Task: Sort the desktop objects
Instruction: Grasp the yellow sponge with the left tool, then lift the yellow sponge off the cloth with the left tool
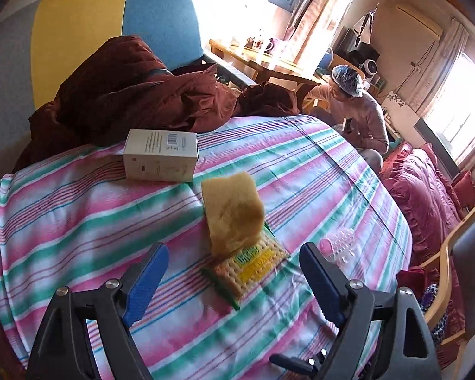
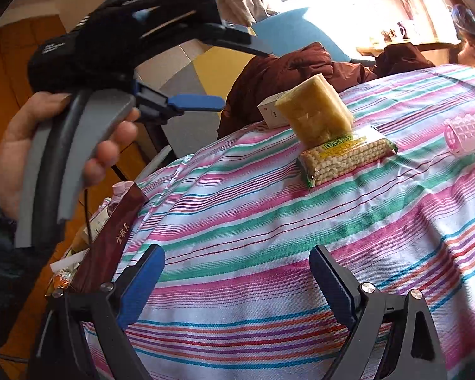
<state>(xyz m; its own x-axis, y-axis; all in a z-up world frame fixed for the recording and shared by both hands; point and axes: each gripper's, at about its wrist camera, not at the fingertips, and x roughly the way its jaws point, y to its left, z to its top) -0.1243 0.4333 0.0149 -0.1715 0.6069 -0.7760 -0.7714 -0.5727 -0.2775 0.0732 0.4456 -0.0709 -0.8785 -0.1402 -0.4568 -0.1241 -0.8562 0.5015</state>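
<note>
Both grippers empty, jaws wide, over the striped surface [image 1: 79, 196]; sorting not yet begun on these items.

Left wrist view: left gripper [image 1: 234, 272] hangs just short of the cracker packet [image 1: 253, 269], jaws spread wide either side of it, nothing held. Yellow sponge [image 1: 234, 212] stands on end, resting on the packet's far edge, so lifting the packet would likely tip it. White box [image 1: 161, 155] lies flat further back beside the maroon jacket [image 1: 136, 95]; pink hair roller [image 1: 338, 243] just right of the packet. A person in a hair cover [image 1: 357, 107] sits beyond. Right wrist view: right gripper [image 2: 237, 281] low over bare cloth, jaws wide, empty, well apart from the packet. A hand [image 2: 47, 145] holds the left gripper aloft at left. Dark red box [image 2: 110, 240] of sorted bits at the surface edge, probably the drop-off.
</note>
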